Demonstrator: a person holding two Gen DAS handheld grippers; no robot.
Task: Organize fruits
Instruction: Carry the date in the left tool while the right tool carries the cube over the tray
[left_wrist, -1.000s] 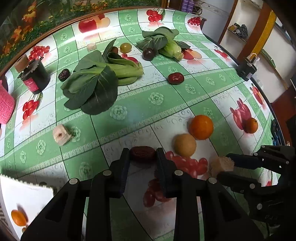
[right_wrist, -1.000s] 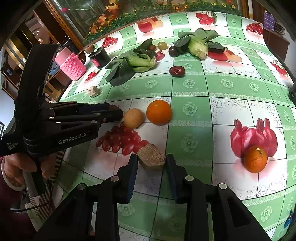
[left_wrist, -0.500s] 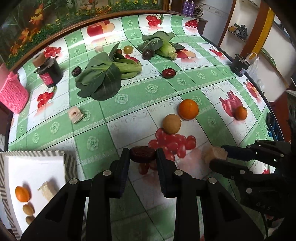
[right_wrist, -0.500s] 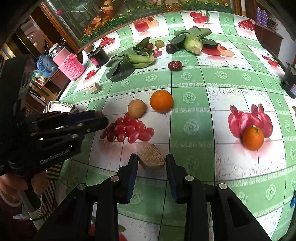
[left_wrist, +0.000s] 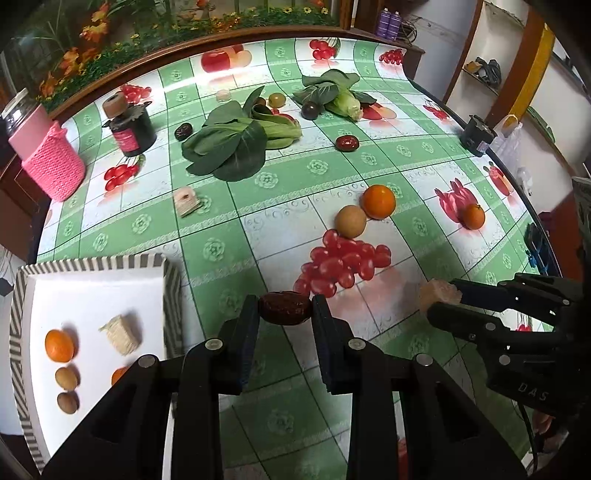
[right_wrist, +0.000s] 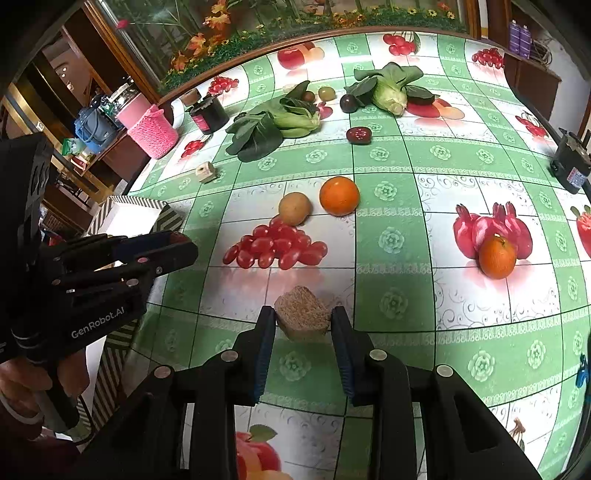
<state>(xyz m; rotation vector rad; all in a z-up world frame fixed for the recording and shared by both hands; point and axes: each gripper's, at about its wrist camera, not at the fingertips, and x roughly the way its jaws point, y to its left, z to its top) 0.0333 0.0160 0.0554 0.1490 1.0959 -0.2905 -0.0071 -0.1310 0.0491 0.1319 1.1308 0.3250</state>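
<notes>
1. Left wrist view: the left gripper (left_wrist: 284, 314) pinches a wrinkled dark-red date (left_wrist: 284, 312) between its fingers, above the table (left_wrist: 236, 236) near its front edge. Just left sits a striped-rim white tray (left_wrist: 92, 284) holding a small orange (left_wrist: 59, 345), a crumbly tan cube (left_wrist: 121, 334) and two brown round fruits. Ahead lie a smooth orange (left_wrist: 378, 201) touching a tan round fruit (left_wrist: 350, 221). Leafy greens (left_wrist: 236, 144) lie towards the far edge.
2. Right wrist view: the right gripper (right_wrist: 303, 323) clamps a coarse, grainy brown block (right_wrist: 302, 312) over the glossy printed cloth. Another orange (right_wrist: 496, 256) rests near the right edge. A pink knitted basket (right_wrist: 153, 131) stands at the left edge.
</notes>
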